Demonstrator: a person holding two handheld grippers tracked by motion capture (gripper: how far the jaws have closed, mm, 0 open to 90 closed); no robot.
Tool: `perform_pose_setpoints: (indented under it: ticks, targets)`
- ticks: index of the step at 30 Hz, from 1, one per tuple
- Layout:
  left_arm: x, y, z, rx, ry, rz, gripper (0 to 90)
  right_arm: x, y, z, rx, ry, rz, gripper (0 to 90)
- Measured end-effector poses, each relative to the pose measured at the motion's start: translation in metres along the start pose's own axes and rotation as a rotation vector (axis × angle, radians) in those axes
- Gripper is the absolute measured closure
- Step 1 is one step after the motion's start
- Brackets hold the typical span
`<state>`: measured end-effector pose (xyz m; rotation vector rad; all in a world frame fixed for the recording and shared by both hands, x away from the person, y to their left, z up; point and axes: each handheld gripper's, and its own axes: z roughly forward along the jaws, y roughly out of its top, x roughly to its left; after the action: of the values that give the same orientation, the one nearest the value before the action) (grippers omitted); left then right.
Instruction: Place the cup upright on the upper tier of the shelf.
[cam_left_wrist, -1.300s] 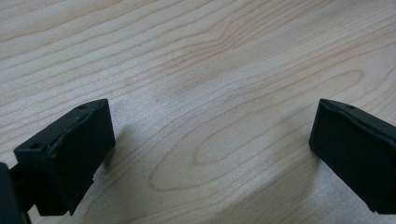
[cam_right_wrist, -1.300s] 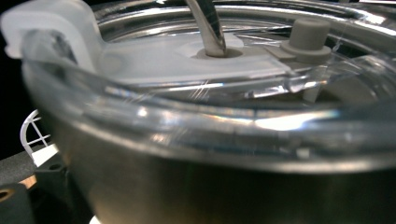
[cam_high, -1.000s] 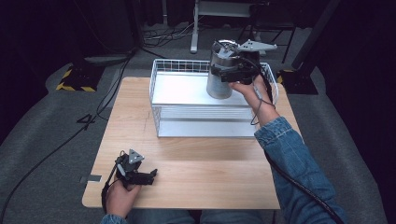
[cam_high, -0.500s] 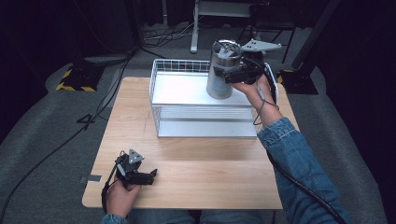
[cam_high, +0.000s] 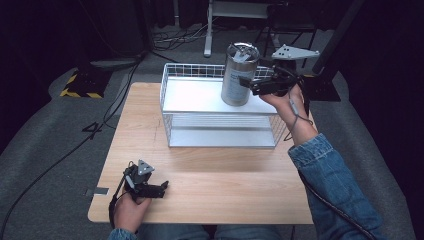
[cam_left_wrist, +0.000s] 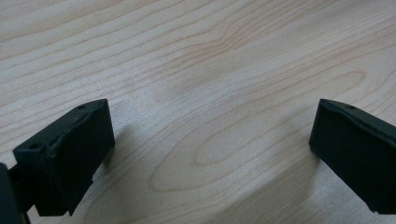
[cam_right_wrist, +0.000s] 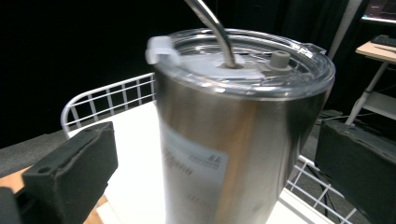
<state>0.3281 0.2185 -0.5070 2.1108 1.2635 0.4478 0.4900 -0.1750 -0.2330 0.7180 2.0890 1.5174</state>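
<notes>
Tumbler (cam_high: 240, 75) of brushed steel, upright on the top shelf of a white wire rack (cam_high: 170, 107) at the far side of the desk (cam_high: 225, 170), toward the shelf's right end. Clear lid (cam_right_wrist: 243, 60) pressed on, with a bent metal straw (cam_right_wrist: 210, 23) through its middle, so best kept level to hold the contents in. Right gripper (cam_high: 247, 85) level with the tumbler's mid-body, coming in from the right, jaws spread wide to either side of the steel wall with a gap showing on both in the right gripper view; nothing clamped. Appears to sit on the shelf under its own weight, though the base is hidden behind the gripper in the high view. Mid-height approach likely chosen to clear the lid's rim and the rack's wire edge.

Left gripper (cam_high: 162, 187) parked at the near left of the desk, well apart from the rack, jaws wide over bare wood and holding nothing. Looks kept low and out of the way while the right hand (cam_high: 282, 97) works alone.
</notes>
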Motion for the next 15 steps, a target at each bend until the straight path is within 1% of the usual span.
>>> perform_pose_setpoints:
  ticks: [4, 12, 15]
  targets:
    - [0.000, 0.000, 0.000, 0.000, 0.000, 0.000, 0.4, 0.006, -0.003, -0.013, -0.005, 0.004, -0.014, 0.0]
    - [0.000, 0.000, 0.000, 0.000, 0.000, 0.001, 0.4, 0.012, -0.011, -0.038, -0.022, 0.023, -0.002, 0.0]
    - [0.000, 0.000, 0.000, 0.000, 0.000, 0.002, 0.4, 0.013, -0.015, -0.047, -0.026, 0.023, -0.003, 0.0]
